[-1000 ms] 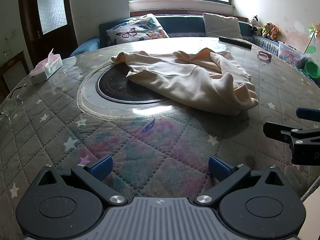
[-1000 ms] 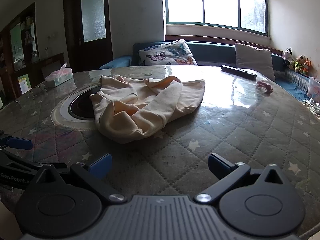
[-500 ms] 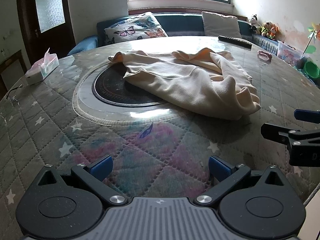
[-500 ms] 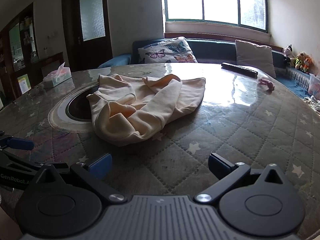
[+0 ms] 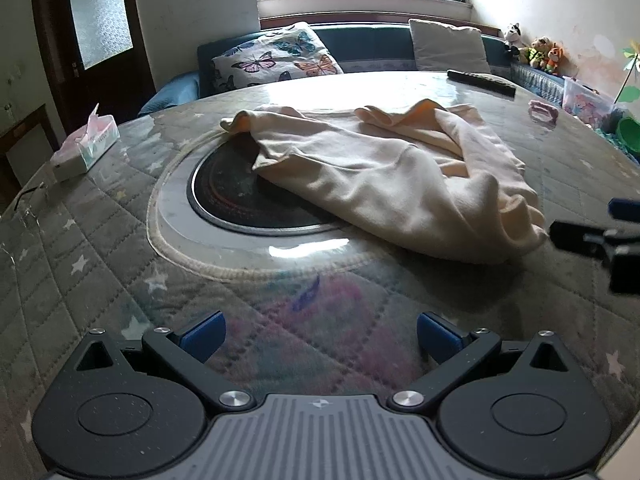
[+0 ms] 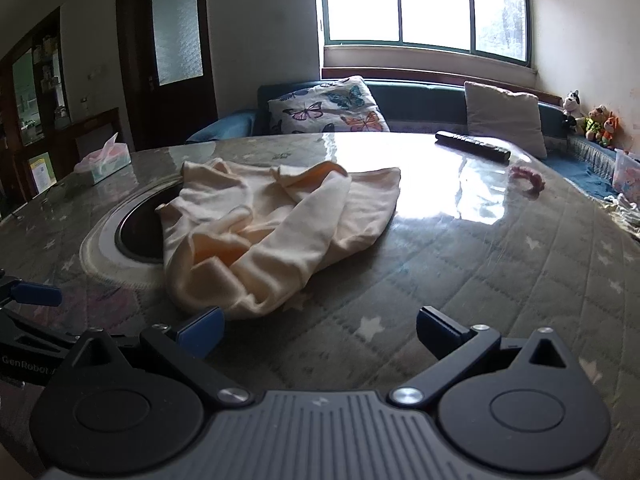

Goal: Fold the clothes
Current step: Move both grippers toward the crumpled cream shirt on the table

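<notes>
A cream garment [image 5: 384,176] lies crumpled on the round table, partly over the dark round inset [image 5: 236,196]. It also shows in the right wrist view [image 6: 272,232]. My left gripper [image 5: 320,334] is open and empty, above the table short of the garment's near edge. My right gripper [image 6: 318,330] is open and empty, its left fingertip close to the garment's near folded corner. The right gripper shows at the right edge of the left wrist view [image 5: 600,232]. The left gripper shows at the left edge of the right wrist view [image 6: 28,304].
A tissue box [image 5: 86,146] stands at the table's left edge. A remote control [image 6: 472,146] and a pink hair tie [image 6: 528,178] lie at the far right. The table [image 5: 100,264] has a quilted star cover under clear plastic. A sofa with pillows [image 5: 276,58] is behind.
Both grippers have moved forward toward the garment, which looks larger and nearer in both views. The garment has not moved. Both grippers stay open.
</notes>
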Tool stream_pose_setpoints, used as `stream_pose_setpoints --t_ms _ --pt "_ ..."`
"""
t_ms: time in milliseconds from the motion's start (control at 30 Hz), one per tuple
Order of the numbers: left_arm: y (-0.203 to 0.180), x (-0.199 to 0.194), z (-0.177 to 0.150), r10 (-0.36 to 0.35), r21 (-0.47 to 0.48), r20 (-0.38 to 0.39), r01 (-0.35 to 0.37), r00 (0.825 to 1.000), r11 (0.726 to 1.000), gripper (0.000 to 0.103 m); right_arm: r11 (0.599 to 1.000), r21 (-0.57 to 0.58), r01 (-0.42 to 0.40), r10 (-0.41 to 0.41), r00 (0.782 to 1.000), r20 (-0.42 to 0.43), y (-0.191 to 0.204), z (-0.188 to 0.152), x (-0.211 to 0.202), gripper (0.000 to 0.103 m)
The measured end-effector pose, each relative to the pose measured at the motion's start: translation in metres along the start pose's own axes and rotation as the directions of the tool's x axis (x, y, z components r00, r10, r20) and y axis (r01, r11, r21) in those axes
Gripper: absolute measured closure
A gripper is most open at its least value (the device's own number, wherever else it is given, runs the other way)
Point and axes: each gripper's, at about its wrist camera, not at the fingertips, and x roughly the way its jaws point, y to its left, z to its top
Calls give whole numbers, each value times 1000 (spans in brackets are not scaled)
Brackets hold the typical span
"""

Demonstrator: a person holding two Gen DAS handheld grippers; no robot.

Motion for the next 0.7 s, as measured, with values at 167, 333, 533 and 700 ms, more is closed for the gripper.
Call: stream_pose_setpoints --t_ms 167,333,533,700 --pt "7 3 16 2 -1 20 -2 1000 1000 0 1000 12 -11 11 1000 4 -13 24 12 0" --pt "12 8 35 -7 -6 49 7 999 1000 0 999 15 -37 37 999 3 -24 55 34 1" --pt "22 18 50 -44 -31 57 46 997 998 1 995 53 -79 80 996 -24 -36 91 77 12" --pt "30 29 56 -65 -50 42 67 997 996 3 992 60 -108 112 992 -66 -40 114 122 26"
